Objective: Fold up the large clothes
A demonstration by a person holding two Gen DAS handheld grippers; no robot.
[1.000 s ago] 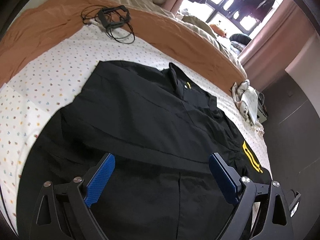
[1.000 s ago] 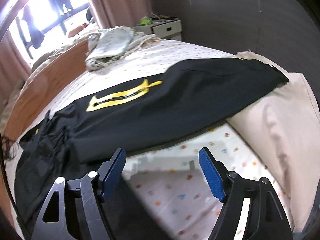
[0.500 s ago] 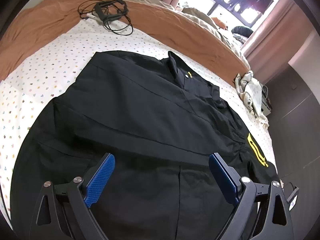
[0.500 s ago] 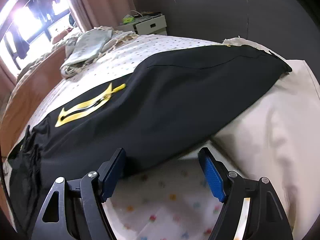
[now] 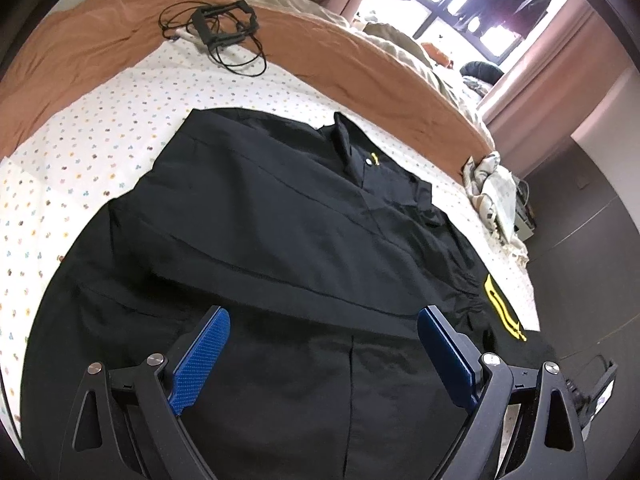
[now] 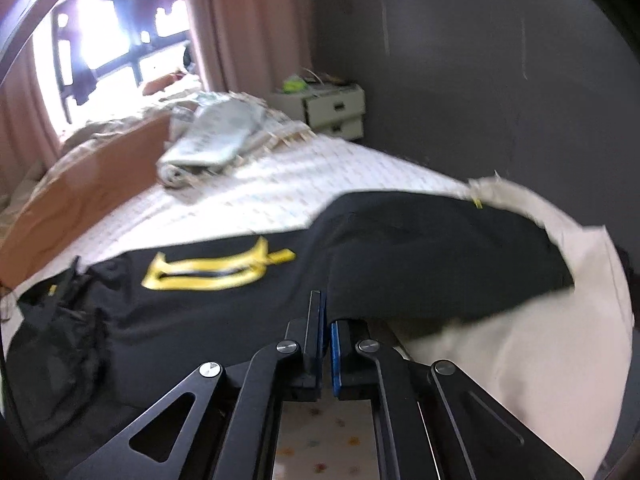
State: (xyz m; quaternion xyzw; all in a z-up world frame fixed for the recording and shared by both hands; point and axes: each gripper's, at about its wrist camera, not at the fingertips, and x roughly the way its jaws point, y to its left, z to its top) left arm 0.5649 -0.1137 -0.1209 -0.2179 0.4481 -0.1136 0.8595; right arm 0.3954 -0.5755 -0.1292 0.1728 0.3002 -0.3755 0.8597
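Note:
A large black shirt (image 5: 288, 248) with a collar and a yellow sleeve print (image 5: 502, 308) lies spread on the dotted bed sheet (image 5: 92, 132). My left gripper (image 5: 322, 320) hovers open over its lower body, holding nothing. In the right wrist view the shirt's long sleeve (image 6: 420, 248) with the yellow print (image 6: 216, 272) stretches onto a cream pillow (image 6: 532, 344). My right gripper (image 6: 325, 312) is shut on the near edge of that sleeve.
A brown blanket (image 5: 100, 40) lies along the far side of the bed with a black cable and frame (image 5: 224, 24) on it. A crumpled pale cloth (image 6: 216, 140) sits by the bed's corner, near a white nightstand (image 6: 332, 108). A dark wall stands behind.
My right gripper has moved forward to the sleeve edge and closed on it. The left gripper stays open and has shifted only slightly over the shirt.

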